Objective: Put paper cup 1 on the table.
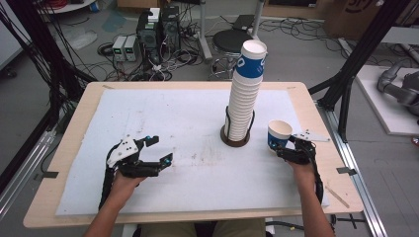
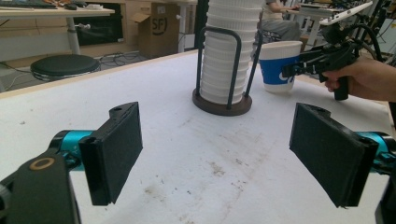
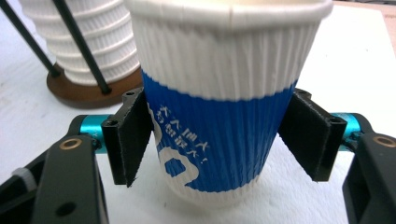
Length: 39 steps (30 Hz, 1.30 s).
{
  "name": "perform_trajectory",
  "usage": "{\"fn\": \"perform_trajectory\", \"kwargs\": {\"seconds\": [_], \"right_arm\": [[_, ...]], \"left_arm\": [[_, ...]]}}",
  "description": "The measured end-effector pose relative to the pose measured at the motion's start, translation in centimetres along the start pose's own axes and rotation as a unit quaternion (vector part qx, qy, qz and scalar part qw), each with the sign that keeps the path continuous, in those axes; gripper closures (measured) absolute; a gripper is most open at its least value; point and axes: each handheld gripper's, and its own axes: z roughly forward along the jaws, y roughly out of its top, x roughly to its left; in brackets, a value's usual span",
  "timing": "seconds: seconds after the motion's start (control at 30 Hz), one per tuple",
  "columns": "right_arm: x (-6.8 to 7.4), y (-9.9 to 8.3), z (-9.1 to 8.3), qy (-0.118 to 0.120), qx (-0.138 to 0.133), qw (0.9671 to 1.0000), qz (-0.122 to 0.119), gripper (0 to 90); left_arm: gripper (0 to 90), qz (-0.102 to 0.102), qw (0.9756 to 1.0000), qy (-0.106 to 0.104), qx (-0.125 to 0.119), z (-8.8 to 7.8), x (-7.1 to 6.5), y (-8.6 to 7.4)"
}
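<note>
- White-and-blue ribbed paper cup (image 3: 219, 107), upright on the white mat (image 1: 163, 113), just right of the stack (image 1: 245, 94) in the high view and a little nearer the person.
- Gripped low on its blue band by the right gripper (image 1: 285, 150): left pad pressed on the cup wall, right pad at the wall too, though firm contact on that side is hard to tell in the right gripper view.
- Stack: many nested white cups, blue print on the top one, held upright in a black wire stand on a round brown base (image 2: 222, 103); leans slightly at the top.
- Stands near the middle of the mat, toward its right and far side.
- Left gripper (image 1: 154, 148) well left of the stack and nearer the person, low over the mat, jaws wide apart, only stained mat between the pads (image 2: 119, 149).
- Seen from the left gripper view: stack straight ahead, cup just beside it on the right, right gripper (image 2: 308, 65) and hand (image 2: 364, 79) at the cup.
- Mat covers most of a pale wooden table (image 1: 69, 148); faint brown stains in front of the stack.
- Beyond the table, behind the stack: a black stool (image 1: 230, 42) and cabling on a grey floor.
</note>
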Motion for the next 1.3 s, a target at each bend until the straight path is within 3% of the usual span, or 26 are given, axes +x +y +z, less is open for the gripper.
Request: {"fn": "perform_trajectory", "kwargs": {"seconds": [0.47,0.57,0.8,0.97,1.3], "right_arm": [[-0.3,-0.7,-0.9,0.012,0.017,0.9996,-0.018,25.9],[-0.3,-0.8,-0.9,0.018,0.013,0.9997,-0.012,20.4],[-0.3,-1.0,-1.6,0.018,0.017,0.9997,0.003,19.8],[-0.2,-1.2,-3.0,0.020,0.014,0.9997,0.008,19.8],[1.4,-1.1,-7.0,0.028,-0.024,0.9993,-0.009,19.9]], "left_arm": [[17.1,-0.004,1.0000,0.002,0.008,0.1,0.1,-0.1],[17.1,-0.005,1.0000,0.001,0.008,0.1,0.1,-0.1],[17.1,-0.004,1.0000,-0.002,0.005,0.0,0.0,0.0],[17.1,-0.008,1.0000,-0.002,0.003,-0.1,0.1,0.1],[16.8,-0.026,0.9994,-0.003,-0.021,-0.6,0.6,0.5]]}}
